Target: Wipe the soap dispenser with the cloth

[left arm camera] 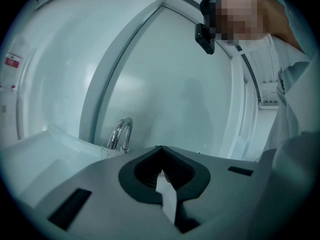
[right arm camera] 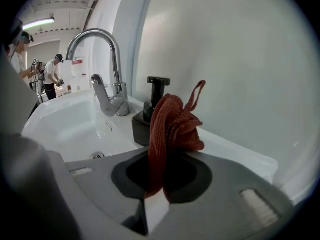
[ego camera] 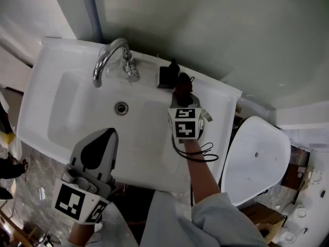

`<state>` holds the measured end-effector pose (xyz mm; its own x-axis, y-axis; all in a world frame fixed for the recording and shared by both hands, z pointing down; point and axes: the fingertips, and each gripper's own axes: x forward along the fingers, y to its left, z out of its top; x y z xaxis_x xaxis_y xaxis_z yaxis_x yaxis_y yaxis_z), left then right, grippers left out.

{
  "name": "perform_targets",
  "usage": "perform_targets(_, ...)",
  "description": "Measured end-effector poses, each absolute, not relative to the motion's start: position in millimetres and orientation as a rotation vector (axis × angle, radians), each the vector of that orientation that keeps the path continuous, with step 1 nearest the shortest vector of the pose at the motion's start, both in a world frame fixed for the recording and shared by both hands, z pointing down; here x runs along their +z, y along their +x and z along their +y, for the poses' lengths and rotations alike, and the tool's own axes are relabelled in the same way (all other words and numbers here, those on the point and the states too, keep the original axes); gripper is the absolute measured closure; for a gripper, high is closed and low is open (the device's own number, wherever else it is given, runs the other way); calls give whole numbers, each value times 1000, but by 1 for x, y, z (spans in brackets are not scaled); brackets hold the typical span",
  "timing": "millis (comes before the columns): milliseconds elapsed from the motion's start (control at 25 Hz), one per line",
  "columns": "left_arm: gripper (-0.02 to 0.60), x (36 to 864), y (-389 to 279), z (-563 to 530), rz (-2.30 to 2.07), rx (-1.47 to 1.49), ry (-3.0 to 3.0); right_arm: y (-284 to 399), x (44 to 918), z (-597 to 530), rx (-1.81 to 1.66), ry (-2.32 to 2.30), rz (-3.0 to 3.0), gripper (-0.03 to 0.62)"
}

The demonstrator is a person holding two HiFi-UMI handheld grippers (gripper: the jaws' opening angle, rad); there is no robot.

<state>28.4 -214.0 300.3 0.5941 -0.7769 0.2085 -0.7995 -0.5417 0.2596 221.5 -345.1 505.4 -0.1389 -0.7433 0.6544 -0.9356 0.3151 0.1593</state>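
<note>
A black soap dispenser (ego camera: 166, 75) (right arm camera: 149, 115) stands on the sink's back ledge, to the right of the chrome faucet (ego camera: 110, 60) (right arm camera: 109, 70). My right gripper (ego camera: 181, 93) (right arm camera: 161, 165) is shut on a red cloth (ego camera: 183, 83) (right arm camera: 171, 128). The bunched cloth sticks up from the jaws just right of the dispenser; I cannot tell whether they touch. My left gripper (ego camera: 108, 134) (left arm camera: 161, 158) hovers over the sink's front left part, shut with nothing in it, and points toward the faucet (left arm camera: 120, 134).
The white sink (ego camera: 61, 94) has a drain (ego camera: 121, 107) in its basin. A white toilet lid (ego camera: 257, 156) stands to the right of the sink. A black cable (ego camera: 199, 151) loops by my right wrist. People (right arm camera: 51, 77) stand far off to the left.
</note>
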Motion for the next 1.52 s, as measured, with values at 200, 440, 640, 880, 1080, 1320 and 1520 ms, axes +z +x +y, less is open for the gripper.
perform_targets(200, 584, 301, 27, -213, -1273, 99, 2502, 209, 498, -338, 380, 1501, -1961, 539)
perform_targets(440, 584, 302, 21, -213, -1280, 103, 2497, 194, 500, -334, 370, 1476, -1980, 539)
perform_targets(640, 584, 303, 17, -213, -1288, 107, 2491, 177, 510, -335, 346, 1411, -1995, 539)
perform_targets(880, 584, 304, 8, -213, -1308, 106, 2481, 160, 516, -340, 321, 1358, -2006, 539)
perform_targets(1080, 584, 302, 0, -213, -1313, 97, 2480, 145, 517, -338, 357, 1334, -2037, 539)
perform_targets(1320, 584, 301, -6, -213, -1311, 92, 2485, 128, 514, -339, 387, 1303, -2085, 539)
perform_targets(1520, 584, 300, -11, -211, -1316, 86, 2482, 113, 511, -339, 369, 1254, -2117, 539)
